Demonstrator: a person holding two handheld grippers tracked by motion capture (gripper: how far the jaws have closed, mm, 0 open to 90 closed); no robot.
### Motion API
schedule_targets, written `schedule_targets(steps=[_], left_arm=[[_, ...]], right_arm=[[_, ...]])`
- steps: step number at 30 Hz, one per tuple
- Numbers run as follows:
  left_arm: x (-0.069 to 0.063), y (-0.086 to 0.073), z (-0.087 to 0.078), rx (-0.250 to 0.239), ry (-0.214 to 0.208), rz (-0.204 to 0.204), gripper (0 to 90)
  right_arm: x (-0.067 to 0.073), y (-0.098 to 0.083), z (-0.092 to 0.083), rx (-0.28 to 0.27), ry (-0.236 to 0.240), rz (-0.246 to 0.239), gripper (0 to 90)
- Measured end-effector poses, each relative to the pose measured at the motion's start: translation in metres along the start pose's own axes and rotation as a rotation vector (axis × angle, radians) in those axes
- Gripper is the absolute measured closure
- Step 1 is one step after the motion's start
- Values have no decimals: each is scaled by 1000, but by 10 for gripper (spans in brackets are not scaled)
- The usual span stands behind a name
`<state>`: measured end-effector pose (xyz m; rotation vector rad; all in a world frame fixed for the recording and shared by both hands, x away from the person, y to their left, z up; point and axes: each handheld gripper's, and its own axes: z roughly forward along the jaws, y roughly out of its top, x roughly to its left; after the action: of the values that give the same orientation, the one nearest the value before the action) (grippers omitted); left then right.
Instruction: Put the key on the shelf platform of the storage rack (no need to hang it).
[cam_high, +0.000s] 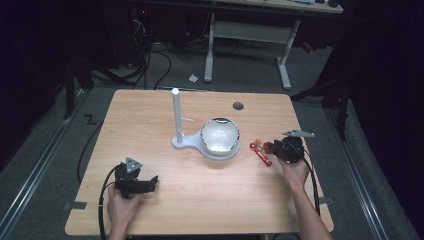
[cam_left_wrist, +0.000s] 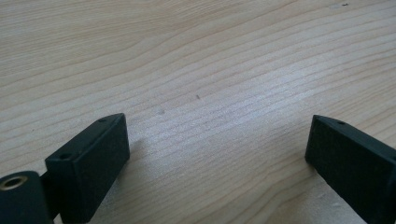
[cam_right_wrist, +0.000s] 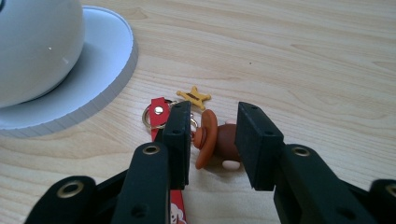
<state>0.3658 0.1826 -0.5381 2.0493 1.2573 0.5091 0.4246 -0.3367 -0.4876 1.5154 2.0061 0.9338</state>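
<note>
This looks like a lab or test room set up for recording. A bare wooden counter (cam_high: 200, 200) stands alone on grey carpet (cam_high: 320, 65), ringed by dark, unlit space. Black cables (cam_high: 155, 65) snake across the floor behind it, toward equipment with a small red light (cam_high: 144, 11) in the shadows. A second desk (cam_high: 250, 30) on a white metal frame stands farther back. Metal rails (cam_high: 35, 170) run along the floor at both sides.

bare table (cam_high: 200, 190) before stand (cam_high: 187, 141)
</note>
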Motion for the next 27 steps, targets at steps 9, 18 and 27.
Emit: schedule_targets(steps=[9, 18, 27], left_arm=[[0, 0, 0, 0, 0, 0, 67], [0, 0, 0, -1, 0, 1, 69], [0, 0, 0, -1, 0, 1, 69]], right_arm=[[-1, 4, 20, 35, 2, 9, 715], [-1, 3, 22, 33, -7, -32, 845], [2, 3, 18, 29, 15, -52, 859]])
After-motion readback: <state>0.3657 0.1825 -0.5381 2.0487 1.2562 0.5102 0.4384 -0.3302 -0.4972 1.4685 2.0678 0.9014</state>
